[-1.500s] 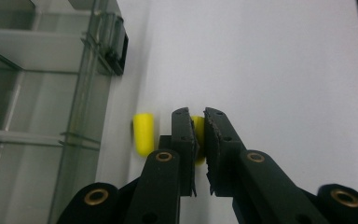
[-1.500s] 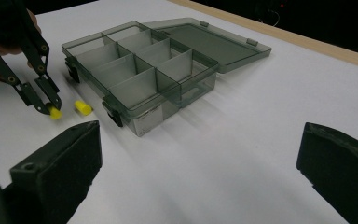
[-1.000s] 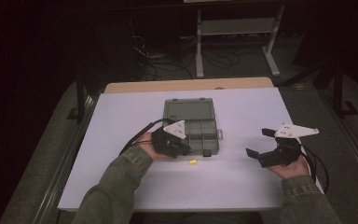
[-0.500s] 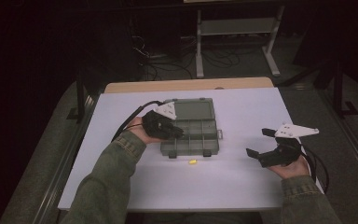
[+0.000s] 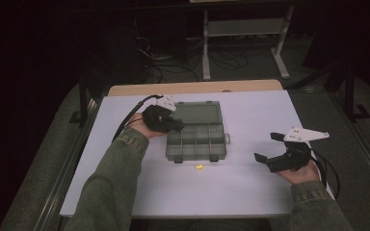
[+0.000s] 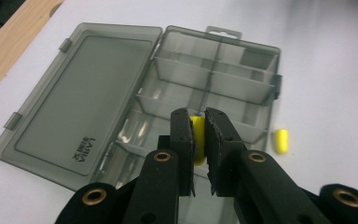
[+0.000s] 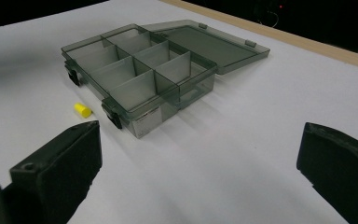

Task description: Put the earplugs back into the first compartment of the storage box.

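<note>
One yellow earplug [image 6: 196, 140] sitting clamped upright between the jaws of the left gripper [image 6: 198, 135], hovering directly above the open compartment box [image 5: 196, 139], over a near-side compartment. Needing only a short descent. Holding the left wrist tilted downward. Resting the right gripper [image 5: 270, 149] well apart, jaws wide apart, empty. Lying beside the box front: second earplug [image 5: 199, 167].
</note>
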A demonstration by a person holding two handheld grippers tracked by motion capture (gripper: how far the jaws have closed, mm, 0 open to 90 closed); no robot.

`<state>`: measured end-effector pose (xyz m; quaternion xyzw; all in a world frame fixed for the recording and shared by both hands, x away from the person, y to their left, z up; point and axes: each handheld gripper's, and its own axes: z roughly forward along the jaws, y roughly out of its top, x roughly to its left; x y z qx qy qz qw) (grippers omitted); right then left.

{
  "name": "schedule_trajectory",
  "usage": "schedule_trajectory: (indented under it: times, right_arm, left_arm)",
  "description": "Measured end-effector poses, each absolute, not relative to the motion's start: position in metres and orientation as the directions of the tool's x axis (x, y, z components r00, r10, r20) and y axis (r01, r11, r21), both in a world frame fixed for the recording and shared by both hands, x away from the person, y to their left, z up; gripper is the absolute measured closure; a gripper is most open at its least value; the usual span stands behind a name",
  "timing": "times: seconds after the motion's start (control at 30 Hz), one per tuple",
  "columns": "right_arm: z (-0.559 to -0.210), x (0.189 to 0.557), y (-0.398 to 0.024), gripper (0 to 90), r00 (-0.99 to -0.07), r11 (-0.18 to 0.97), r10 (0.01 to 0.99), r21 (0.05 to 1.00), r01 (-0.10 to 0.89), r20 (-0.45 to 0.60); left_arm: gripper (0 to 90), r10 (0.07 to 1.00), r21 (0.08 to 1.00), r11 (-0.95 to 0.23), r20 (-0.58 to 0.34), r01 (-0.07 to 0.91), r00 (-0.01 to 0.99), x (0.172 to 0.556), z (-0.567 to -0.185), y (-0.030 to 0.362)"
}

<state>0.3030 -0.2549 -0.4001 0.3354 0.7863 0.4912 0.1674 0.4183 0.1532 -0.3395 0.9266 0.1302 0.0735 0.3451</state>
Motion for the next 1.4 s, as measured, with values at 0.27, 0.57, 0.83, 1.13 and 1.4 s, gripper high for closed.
schedule_trajectory:
  times: [0.27, 0.57, 0.83, 1.13, 1.4]
  right_arm:
    - [-0.4, 0.303, -0.255, 0.0, -0.719, 0.292, 0.691, 0.884, 0.364, 0.068]
    - [-0.4, 0.303, -0.255, 0.0, -0.72, 0.295, 0.691, 0.883, 0.366, 0.067]
    - [-0.401, 0.303, -0.254, 0.0, -0.719, 0.3, 0.692, 0.879, 0.37, 0.067]
    - [-0.402, 0.303, -0.253, 0.0, -0.721, 0.304, 0.69, 0.877, 0.371, 0.066]
    - [-0.404, 0.304, -0.251, 0.0, -0.722, 0.318, 0.689, 0.869, 0.38, 0.063]
  left_arm:
    - [82.3, 0.333, 0.663, -0.711, 0.025, 0.234, 0.942, 0.428, -0.351, 0.162]
    - [82.3, 0.362, 0.634, -0.724, 0.016, 0.271, 0.932, 0.433, -0.373, 0.169]
    - [82.1, 0.386, 0.62, -0.723, -0.006, 0.306, 0.923, 0.439, -0.389, 0.176]
    - [81.5, 0.416, 0.621, -0.699, -0.049, 0.354, 0.908, 0.447, -0.4, 0.18]
    - [62.6, 0.435, 0.643, -0.657, -0.104, 0.394, 0.894, 0.447, -0.399, 0.182]
